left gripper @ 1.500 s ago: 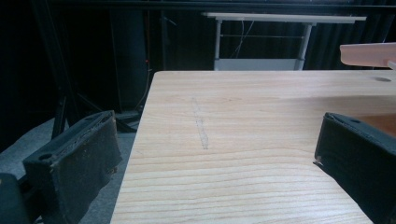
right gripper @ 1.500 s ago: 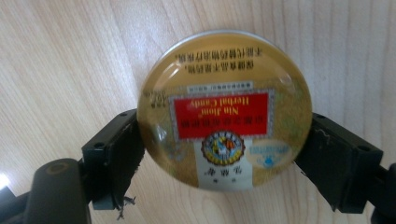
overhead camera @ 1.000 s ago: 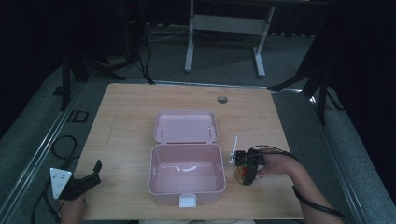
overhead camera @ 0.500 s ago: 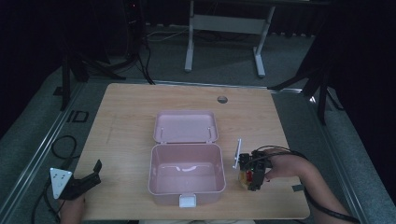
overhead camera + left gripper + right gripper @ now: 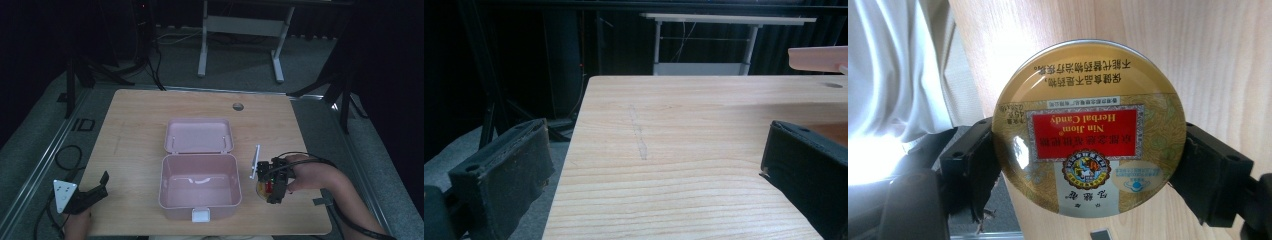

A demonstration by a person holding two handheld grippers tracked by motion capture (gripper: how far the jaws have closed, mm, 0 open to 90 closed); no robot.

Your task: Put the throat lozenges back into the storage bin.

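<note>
A round gold candy tin (image 5: 1088, 130) with a red label sits lid-up between the black jaws of my right gripper (image 5: 1088, 160), and both pads press its sides. From the high view the tin (image 5: 260, 189) shows as a yellow edge under the right gripper (image 5: 272, 192), just right of the open pink box (image 5: 165, 185). The box's lid (image 5: 198, 135) lies flat behind the base, and the box holds nothing. At the table's near left corner my left gripper (image 5: 100, 187) stands open over bare wood (image 5: 654, 165).
The wooden table (image 5: 135, 130) has a cable hole (image 5: 238, 106) at the back. A person's white clothing (image 5: 898, 65) lies past the near edge. Another desk's frame (image 5: 240, 25) stands beyond, and cables (image 5: 65, 155) trail on the floor at left.
My right gripper has slid a little toward the near edge and tilted over the tin. The left gripper and the box have stayed put.
</note>
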